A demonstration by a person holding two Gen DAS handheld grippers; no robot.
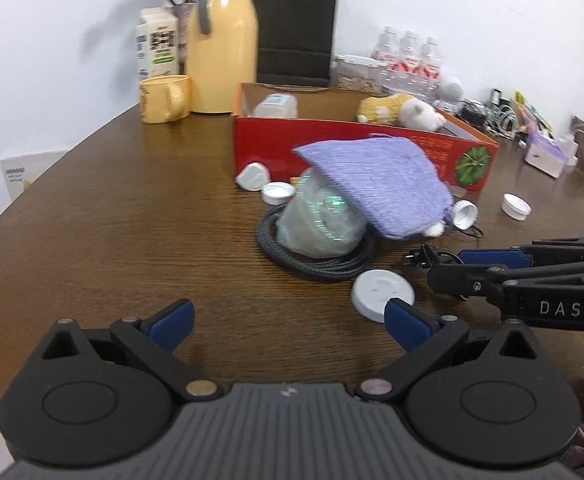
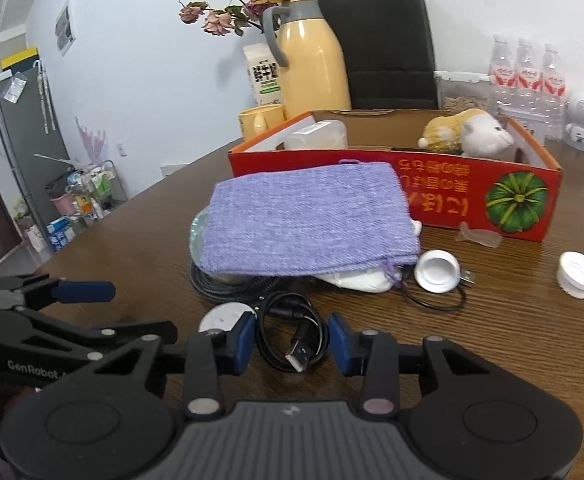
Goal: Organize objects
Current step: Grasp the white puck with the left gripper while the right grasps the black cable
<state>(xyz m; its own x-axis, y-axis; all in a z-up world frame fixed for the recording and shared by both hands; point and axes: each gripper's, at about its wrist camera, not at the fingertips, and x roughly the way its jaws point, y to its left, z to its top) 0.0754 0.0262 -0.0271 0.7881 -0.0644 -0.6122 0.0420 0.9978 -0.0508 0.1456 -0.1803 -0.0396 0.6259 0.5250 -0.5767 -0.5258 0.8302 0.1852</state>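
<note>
My right gripper [image 2: 292,344] is shut on a small coil of black USB cable [image 2: 296,332] lying on the brown table [image 2: 492,340]; its blue pads press the coil from both sides. From the left wrist view that gripper [image 1: 444,268] comes in from the right with the cable [image 1: 422,258] at its tips. My left gripper [image 1: 288,320] hangs open over bare table, and a white round lid [image 1: 380,290] lies just past its right finger. A purple knitted pouch [image 2: 308,224] lies over a plastic-wrapped bundle [image 1: 320,224] and a thick coiled cord [image 1: 312,268]. Behind stands the open red box [image 2: 432,196].
The box holds a plush toy [image 2: 468,134] and a clear plastic container [image 2: 316,136]. White caps [image 2: 578,274] [image 1: 278,193] lie scattered around the pouch. A yellow thermos [image 1: 222,48], a mug [image 1: 164,98], a black paper bag [image 1: 294,28] and water bottles [image 2: 526,76] line the back.
</note>
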